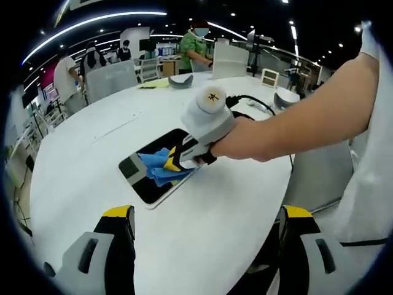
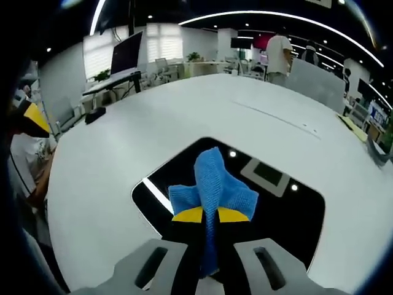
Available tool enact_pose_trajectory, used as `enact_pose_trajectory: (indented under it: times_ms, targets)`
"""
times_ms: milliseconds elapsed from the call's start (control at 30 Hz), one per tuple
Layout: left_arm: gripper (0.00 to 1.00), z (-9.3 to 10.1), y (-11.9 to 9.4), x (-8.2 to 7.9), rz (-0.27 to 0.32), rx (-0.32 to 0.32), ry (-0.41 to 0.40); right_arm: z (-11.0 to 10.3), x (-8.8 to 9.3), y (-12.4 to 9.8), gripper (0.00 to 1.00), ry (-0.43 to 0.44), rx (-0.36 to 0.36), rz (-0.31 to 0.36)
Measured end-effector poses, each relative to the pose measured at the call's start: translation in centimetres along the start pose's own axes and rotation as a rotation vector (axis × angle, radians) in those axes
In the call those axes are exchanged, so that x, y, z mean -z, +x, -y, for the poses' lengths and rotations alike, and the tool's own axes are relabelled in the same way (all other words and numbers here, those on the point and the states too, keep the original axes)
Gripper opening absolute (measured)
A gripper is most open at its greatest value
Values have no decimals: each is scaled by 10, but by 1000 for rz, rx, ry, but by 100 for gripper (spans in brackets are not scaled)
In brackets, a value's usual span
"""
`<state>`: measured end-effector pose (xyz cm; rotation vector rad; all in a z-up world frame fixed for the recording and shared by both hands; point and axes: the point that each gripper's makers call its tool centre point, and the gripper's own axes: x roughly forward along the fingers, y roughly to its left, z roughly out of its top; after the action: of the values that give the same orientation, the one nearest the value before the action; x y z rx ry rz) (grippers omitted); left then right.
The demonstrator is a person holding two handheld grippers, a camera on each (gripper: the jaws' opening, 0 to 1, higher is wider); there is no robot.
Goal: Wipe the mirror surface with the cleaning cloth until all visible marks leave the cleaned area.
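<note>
On the bench (image 2: 123, 141), your right hand-held gripper (image 2: 211, 216) clenched the blue cloth (image 2: 215, 184) against the mirror (image 2: 288, 215); your left hand-held gripper (image 1: 206, 215) stood released at 6 o'clock.

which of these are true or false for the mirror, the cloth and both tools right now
1. The right tool is shut on the blue knitted cleaning cloth. True.
2. The cloth rests on the flat rectangular dark-glass mirror. True.
3. The mirror stands upright against a wall. False: it lies flat on the round white table.
4. The left tool grips the cloth. False: its jaws are wide apart over the table, holding nothing.
5. In the left gripper view, a hand holds the right tool over the mirror. True.
6. The cloth is red. False: it is blue.
</note>
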<state>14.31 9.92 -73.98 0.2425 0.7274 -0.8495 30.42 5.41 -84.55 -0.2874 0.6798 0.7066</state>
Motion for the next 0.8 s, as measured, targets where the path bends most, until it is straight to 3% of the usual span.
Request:
enact_pose_trajectory:
  times_ms: [800]
  targets:
    - [99, -16, 7, 2, -15, 1, -15, 17, -20, 23, 1, -2, -15, 0]
